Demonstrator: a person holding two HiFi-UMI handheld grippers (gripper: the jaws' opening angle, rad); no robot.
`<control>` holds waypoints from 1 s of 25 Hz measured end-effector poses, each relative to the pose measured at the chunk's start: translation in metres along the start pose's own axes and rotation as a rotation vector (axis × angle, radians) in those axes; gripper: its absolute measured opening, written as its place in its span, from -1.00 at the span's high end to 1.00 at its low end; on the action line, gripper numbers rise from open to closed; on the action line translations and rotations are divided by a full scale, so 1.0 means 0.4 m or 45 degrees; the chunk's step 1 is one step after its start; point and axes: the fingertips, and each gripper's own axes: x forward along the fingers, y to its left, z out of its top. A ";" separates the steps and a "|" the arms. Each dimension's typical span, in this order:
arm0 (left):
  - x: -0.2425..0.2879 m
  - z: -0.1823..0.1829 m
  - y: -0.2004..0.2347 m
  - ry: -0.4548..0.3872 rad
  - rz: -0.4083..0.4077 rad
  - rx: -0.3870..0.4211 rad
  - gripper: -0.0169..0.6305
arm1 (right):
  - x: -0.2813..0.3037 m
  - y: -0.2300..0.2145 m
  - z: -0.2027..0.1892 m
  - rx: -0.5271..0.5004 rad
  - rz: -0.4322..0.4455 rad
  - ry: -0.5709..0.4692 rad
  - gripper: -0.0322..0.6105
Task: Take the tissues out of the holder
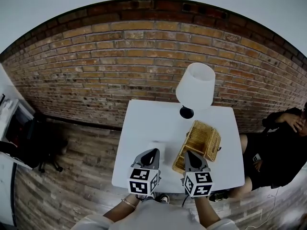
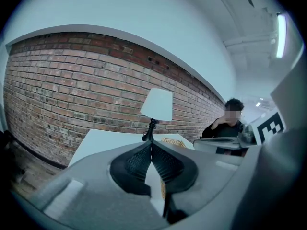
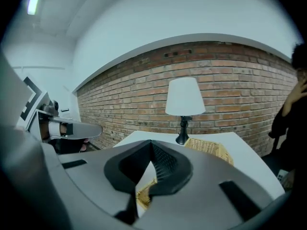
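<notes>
On the white desk (image 1: 144,119), right of centre: woven wicker tissue holder (image 1: 204,139), contents unclear. Left hand-held gripper (image 1: 152,151) and right hand-held gripper (image 1: 191,153) closed, empty, near it. Recommended: open right jaws before reaching in.

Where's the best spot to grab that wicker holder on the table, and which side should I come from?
Probably its near rim. The wicker holder sits just ahead of the right gripper, and its woven wall looks thin enough to pinch. Come from the person's side, opening the shut fingers first; the lamp crowds the far end.
</notes>
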 end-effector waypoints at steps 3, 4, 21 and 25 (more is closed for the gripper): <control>0.008 -0.013 -0.021 0.014 -0.025 0.005 0.92 | -0.023 -0.014 -0.021 0.045 -0.039 -0.007 0.88; 0.010 -0.013 -0.027 0.013 -0.030 0.005 0.92 | -0.026 -0.015 -0.026 0.060 -0.035 -0.006 0.88; 0.018 0.016 -0.044 -0.014 -0.056 0.015 0.92 | -0.037 -0.023 -0.005 0.062 -0.061 -0.027 0.88; 0.021 0.019 -0.044 -0.013 -0.058 0.016 0.92 | -0.039 -0.023 -0.003 0.054 -0.067 -0.022 0.88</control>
